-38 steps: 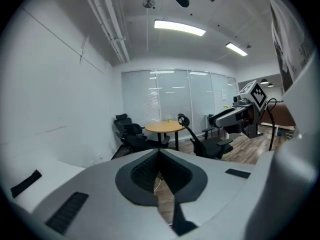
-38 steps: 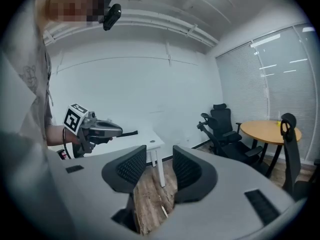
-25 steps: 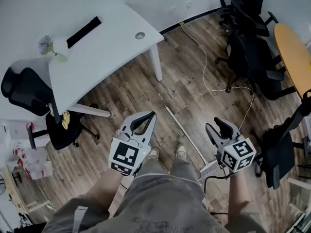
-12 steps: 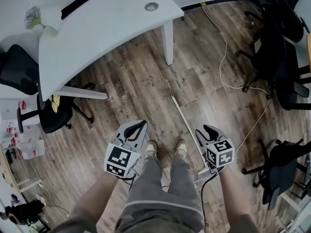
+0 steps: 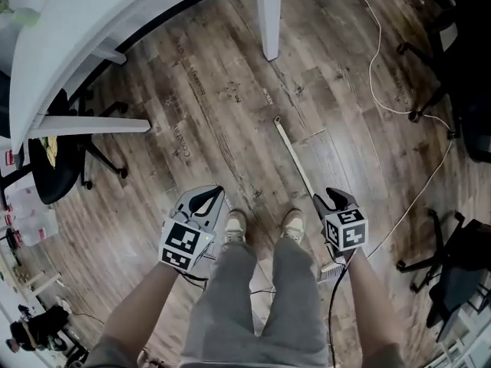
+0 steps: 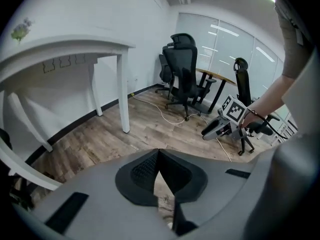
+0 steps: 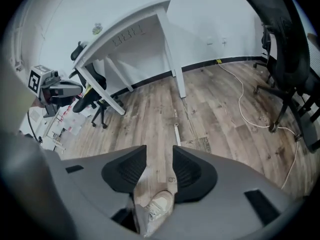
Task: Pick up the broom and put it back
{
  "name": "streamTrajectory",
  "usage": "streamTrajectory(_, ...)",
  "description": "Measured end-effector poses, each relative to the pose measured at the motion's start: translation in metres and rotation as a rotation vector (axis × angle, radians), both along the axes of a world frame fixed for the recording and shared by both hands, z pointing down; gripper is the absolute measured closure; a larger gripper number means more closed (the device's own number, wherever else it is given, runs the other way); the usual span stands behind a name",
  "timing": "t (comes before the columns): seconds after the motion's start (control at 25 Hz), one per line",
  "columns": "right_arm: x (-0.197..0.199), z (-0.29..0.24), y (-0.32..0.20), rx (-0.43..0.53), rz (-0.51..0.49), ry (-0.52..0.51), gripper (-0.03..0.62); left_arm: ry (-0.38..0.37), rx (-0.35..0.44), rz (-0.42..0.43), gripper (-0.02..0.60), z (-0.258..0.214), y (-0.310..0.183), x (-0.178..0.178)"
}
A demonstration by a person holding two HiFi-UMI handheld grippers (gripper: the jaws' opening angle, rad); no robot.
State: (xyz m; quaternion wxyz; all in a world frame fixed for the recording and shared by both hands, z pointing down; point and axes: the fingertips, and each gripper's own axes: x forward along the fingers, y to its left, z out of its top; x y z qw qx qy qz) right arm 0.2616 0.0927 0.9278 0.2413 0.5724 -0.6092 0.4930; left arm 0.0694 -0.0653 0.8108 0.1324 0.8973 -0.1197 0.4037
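Observation:
The broom lies flat on the wood floor; its pale handle (image 5: 295, 159) runs from mid-floor back to the brush head (image 5: 331, 269) beside my right foot. My right gripper (image 5: 331, 199) hovers over the lower handle, open, with nothing between its jaws. In the right gripper view only floor and a shoe show in the gap of my right gripper (image 7: 159, 159), and the handle's far end (image 7: 177, 133) lies just ahead. My left gripper (image 5: 217, 192) is held left of my left foot, away from the broom. In its own view, my left gripper (image 6: 159, 153) is shut, tips touching, empty.
A white desk (image 5: 92, 44) and its leg (image 5: 268, 14) stand ahead at the left. A black office chair (image 5: 54, 167) is under the desk's near side. A white cable (image 5: 383, 83) trails across the floor on the right, near more black chairs (image 5: 464, 67). My shoes (image 5: 234, 225) flank the broom.
The head view has tipped further down, so the desk slid toward the top edge. My right gripper has come over the broom's handle; both grippers sit closer to my feet.

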Motion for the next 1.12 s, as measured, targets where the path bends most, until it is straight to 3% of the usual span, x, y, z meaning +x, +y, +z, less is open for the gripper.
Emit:
streamTrajectory(0.28, -0.007, 0.138, 0.018, -0.056, 0.001, 0.008, 0.413, -0.018, -0.023, -0.014, 0.566, 0.131, 0.001, -0.024)
streamTrajectory(0.6, -0.012, 0.268, 0.016, -0.113, -0.087, 0.052, 0.413, -0.044, -0.046, -0.020, 0.566, 0.257, -0.020, -0.033)
streamTrajectory(0.8, -0.021, 0.326, 0.022, -0.156, -0.176, 0.083, 0.413, -0.049, -0.063, -0.019, 0.566, 0.313, -0.019, -0.030)
streamTrajectory(1.12, -0.014, 0.385, 0.042, -0.216, -0.112, 0.164, 0.415, -0.082, -0.102, 0.018, 0.566, 0.359, -0.004, -0.035)
